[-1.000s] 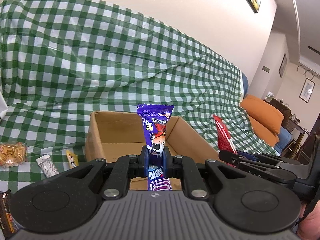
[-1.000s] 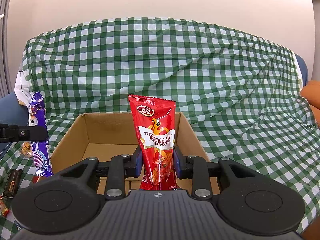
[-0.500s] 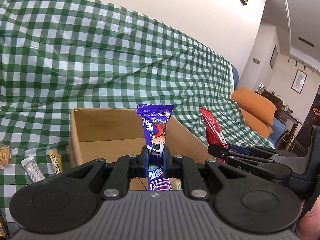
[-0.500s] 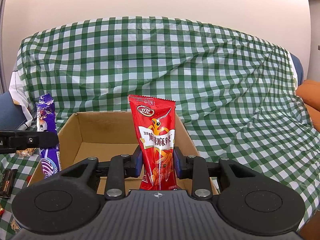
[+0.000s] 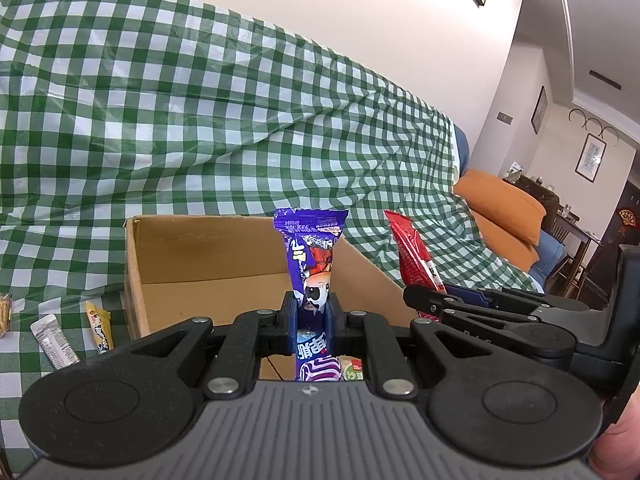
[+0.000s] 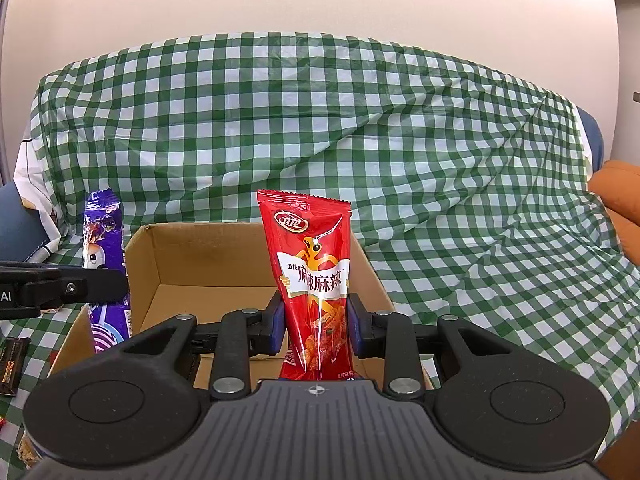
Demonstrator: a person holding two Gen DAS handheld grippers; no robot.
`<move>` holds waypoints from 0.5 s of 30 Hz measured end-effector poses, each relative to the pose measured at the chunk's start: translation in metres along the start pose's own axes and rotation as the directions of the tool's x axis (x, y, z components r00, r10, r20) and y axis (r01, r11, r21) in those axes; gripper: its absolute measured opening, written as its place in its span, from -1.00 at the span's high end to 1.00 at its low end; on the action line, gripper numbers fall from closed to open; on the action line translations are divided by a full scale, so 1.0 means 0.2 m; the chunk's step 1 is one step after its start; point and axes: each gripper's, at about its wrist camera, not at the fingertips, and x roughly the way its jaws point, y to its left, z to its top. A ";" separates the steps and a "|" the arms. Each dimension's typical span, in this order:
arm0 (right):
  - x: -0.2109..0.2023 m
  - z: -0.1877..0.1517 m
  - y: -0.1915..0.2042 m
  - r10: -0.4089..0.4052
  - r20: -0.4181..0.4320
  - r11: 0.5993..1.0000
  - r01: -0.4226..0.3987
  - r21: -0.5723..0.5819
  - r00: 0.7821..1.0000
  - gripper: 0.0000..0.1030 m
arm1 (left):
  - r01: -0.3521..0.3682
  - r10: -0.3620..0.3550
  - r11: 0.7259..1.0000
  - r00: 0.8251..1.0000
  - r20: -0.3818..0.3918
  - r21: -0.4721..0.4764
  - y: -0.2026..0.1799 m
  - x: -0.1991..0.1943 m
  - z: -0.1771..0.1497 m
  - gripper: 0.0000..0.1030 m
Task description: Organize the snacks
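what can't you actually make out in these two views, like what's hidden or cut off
- Box floor, both wrist views: the near part is hidden behind each claw's body and the held packets.
- Purple packet, left view: its lower end is cut off by the left claw.
- Red packet, right view: its bottom is hidden by the right claw.
- Dark bar, right view: cut by the left edge, label unreadable.

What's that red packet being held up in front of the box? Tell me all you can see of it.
The red packet is a glossy, sealed plastic snack pouch with a crimped top edge. It carries a round red and white logo, an orange insect-like cartoon figure and white Chinese lettering on a banner, with reddish snack strips pictured below. It stands upright, leaning slightly, pinched on both sides near its lower half by the right tool, in front of the open cardboard box. Its bottom is hidden behind the tool's body.
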 end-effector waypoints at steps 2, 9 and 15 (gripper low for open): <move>0.00 0.00 0.00 -0.001 0.000 1.000 0.001 0.000 1.000 0.38 | 0.002 -0.002 1.000 1.000 0.000 0.000 0.00 0.00 0.00 0.73; 0.00 0.00 0.00 -0.001 0.000 1.000 0.001 0.000 1.000 0.38 | 0.007 -0.007 1.000 1.000 0.003 0.002 -0.01 0.01 0.00 0.73; 0.00 0.00 0.00 -0.001 0.000 1.000 0.001 0.002 1.000 0.37 | 0.028 -0.028 1.000 1.000 -0.005 -0.009 -0.01 0.02 0.00 0.64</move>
